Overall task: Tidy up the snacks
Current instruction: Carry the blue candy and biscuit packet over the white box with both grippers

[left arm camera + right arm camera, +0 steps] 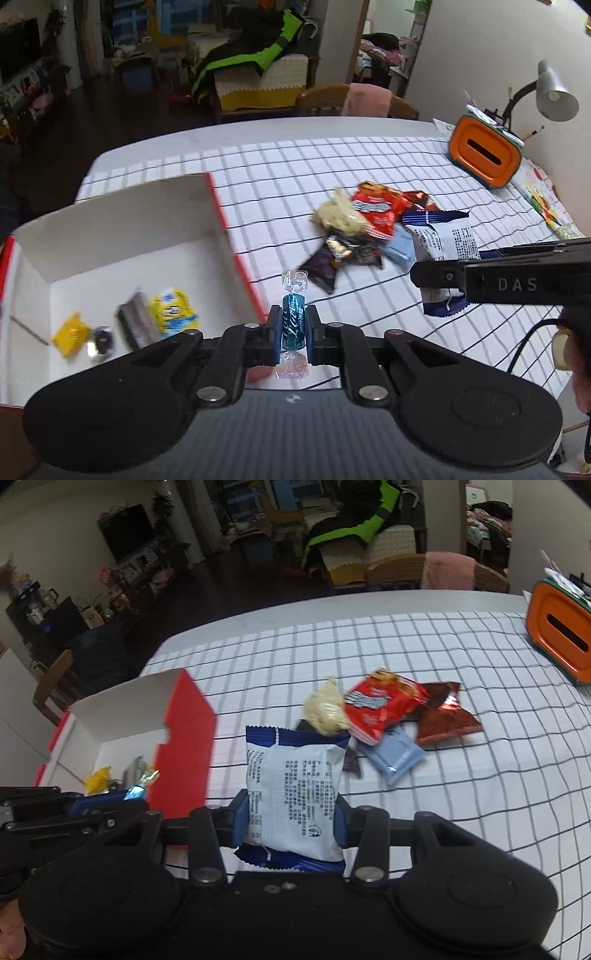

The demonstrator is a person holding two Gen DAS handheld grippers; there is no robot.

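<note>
My left gripper (293,332) is shut on a teal wrapped candy (293,325), held upright above the near right corner of the red-and-white box (236,258). Inside the box lie a yellow packet (173,314), a small yellow sweet (70,334) and a dark bar (135,326). My right gripper (291,821) is shut on a white-and-blue snack packet (295,790), lifted off the checked cloth; from the left wrist it shows at the right (443,275). A pile of snacks (384,716) lies on the cloth beyond, with a red packet (376,210) on top.
An orange holder (484,151) and a desk lamp (554,92) stand at the table's far right. A wooden chair (354,99) is behind the table. The checked cloth (480,794) covers most of the tabletop.
</note>
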